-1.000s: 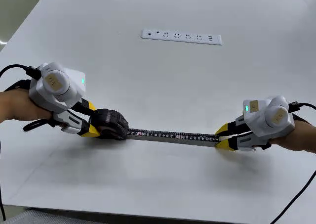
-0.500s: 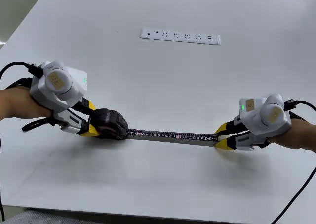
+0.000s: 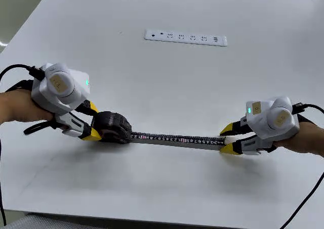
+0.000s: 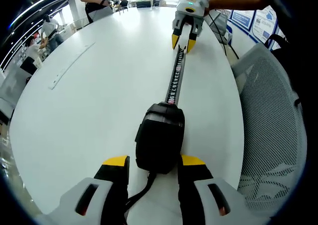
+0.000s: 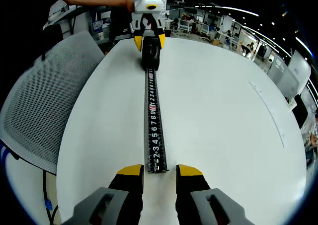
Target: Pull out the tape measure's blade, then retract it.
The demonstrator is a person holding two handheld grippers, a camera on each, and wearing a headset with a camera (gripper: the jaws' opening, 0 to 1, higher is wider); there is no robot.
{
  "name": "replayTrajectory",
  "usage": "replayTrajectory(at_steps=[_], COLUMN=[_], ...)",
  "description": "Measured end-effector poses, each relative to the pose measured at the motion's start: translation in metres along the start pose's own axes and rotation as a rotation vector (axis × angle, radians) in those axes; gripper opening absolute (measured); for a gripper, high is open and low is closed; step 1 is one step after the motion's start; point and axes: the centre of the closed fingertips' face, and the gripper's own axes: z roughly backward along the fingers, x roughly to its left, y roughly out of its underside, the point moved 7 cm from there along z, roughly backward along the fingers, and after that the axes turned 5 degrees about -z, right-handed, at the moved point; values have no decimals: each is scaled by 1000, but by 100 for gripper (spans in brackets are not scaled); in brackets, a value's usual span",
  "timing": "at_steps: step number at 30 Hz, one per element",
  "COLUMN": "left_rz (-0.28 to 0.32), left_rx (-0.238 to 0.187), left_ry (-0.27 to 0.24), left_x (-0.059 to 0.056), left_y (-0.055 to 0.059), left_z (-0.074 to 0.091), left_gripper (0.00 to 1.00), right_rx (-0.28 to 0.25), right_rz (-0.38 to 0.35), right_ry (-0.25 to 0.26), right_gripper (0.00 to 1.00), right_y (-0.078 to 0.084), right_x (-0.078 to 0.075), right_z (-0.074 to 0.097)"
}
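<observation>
On a white workbench (image 3: 162,87), the left gripper (image 3: 96,122) is holding the black tape measure case (image 3: 112,127), its yellow-tipped jaws closing against the two sides of the case and pinning it flat on the surface. Running right from the case, the blade (image 3: 177,138) is lying drawn out and flat along the bench, numbers facing up. At the blade's far end from the case, the right gripper (image 3: 226,139) is sitting with its jaws a little apart, one on each side of the blade tip; in the right gripper view a gap is showing beside the blade edge, so it appears to be gripping nothing. The pull-out seems done, and the retract step is coming up. The next move is probably letting the blade run back into the case while the left gripper is keeping the case steady, ideally with the tip guided so it does not whip. A white power strip (image 3: 186,37) is lying well beyond the case, clear of the blade's path. A grey mesh chair (image 4: 268,111) is standing past the bench edge, on the near side of the case. Nothing appears to be blocking the blade.
</observation>
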Motion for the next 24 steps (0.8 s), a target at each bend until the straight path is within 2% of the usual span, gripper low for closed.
replayTrajectory(at_steps=[8, 24], left_rz=[27, 115], left_rx=[0, -50], left_ry=[15, -3], left_x=[-4, -21], left_y=[3, 10], left_z=[3, 11], left_gripper=[47, 63], right_rx=[-6, 0], right_rz=[-19, -83], right_ry=[23, 58], right_gripper=[31, 52], right_y=[2, 3], right_x=[2, 17], right_z=[7, 19])
